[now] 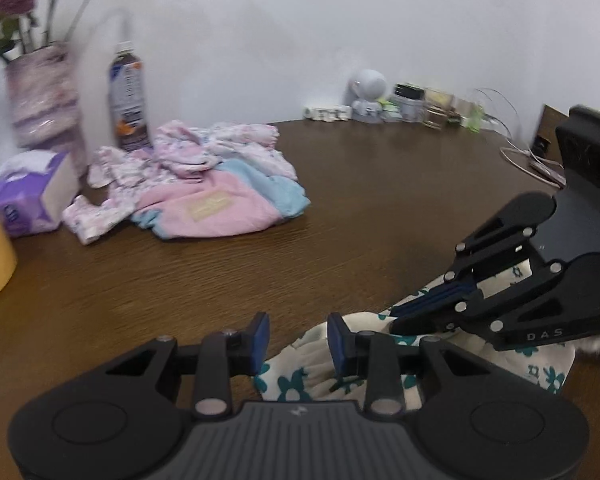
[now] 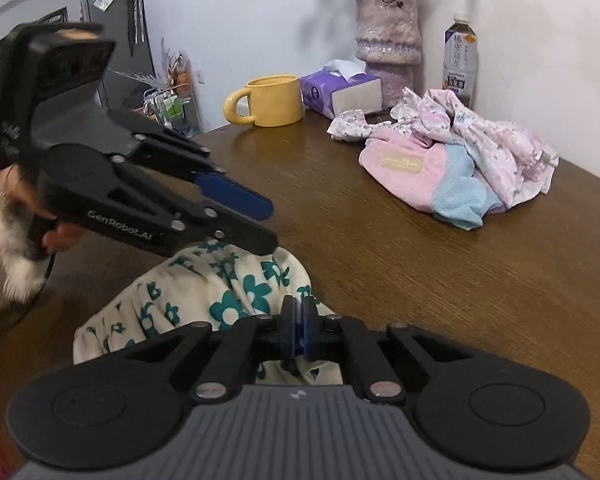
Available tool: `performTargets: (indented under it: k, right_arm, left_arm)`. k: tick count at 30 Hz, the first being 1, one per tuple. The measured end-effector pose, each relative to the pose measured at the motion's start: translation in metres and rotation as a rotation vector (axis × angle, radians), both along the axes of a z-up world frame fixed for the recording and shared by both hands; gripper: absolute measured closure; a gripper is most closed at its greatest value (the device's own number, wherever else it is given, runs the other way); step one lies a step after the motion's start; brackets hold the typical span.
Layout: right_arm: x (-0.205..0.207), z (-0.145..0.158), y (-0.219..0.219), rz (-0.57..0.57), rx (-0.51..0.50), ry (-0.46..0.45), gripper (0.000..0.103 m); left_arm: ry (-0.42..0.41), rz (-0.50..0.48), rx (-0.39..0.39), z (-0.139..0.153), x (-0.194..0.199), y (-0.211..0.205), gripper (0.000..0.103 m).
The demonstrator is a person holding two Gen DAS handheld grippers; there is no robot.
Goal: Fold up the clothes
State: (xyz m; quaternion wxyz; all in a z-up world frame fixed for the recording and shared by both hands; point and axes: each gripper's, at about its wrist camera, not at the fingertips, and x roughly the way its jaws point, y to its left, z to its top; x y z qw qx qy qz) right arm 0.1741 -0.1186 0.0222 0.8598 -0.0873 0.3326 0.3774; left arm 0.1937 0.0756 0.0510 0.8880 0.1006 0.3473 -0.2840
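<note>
Your right gripper (image 2: 300,330) pinches the cream floral garment (image 2: 204,300) bunched at the table's (image 2: 380,248) near edge; your left gripper's (image 1: 298,342) jaws hang spread over it. The pink-and-blue heap (image 2: 452,168) lies crumpled farther back, so folding remains.

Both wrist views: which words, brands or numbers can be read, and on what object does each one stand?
"GenRobot.AI": white letters on the black left gripper, right wrist view.
"DAS": pale letters on the black right gripper, left wrist view; the word may be cut off.
Clear plastic drink bottle: label characters too small to read.
Purple tissue pack: print blurred.
Pink garment's beige patch: unreadable.
</note>
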Motion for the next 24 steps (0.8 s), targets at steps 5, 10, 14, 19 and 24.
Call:
performTargets:
  k: [5,10,14,19,24]
  right_arm:
    - [-0.006,0.0,0.001,0.025,-0.018,-0.038,0.1]
    - [-0.016,0.004,0.003,0.068,-0.034,-0.088,0.1]
    - [-0.016,0.0,0.005,0.06,-0.059,-0.096,0.1]
    - [-0.011,-0.005,0.001,0.041,-0.075,-0.091,0.1]
    - [-0.015,-0.01,0.005,0.036,-0.118,-0.132,0.1]
  left_arm:
    - [0.021,-0.165,0.095,-0.006,0.013,-0.008,0.073]
    - [0.052,-0.332,0.188,-0.011,0.023,-0.013,0.074]
    - [0.027,-0.488,0.247,-0.014,0.018,-0.019,0.093]
    - [0.003,-0.55,0.266,-0.017,0.011,-0.017,0.099]
    - [0.012,-0.573,0.24,-0.017,0.012,-0.01,0.099]
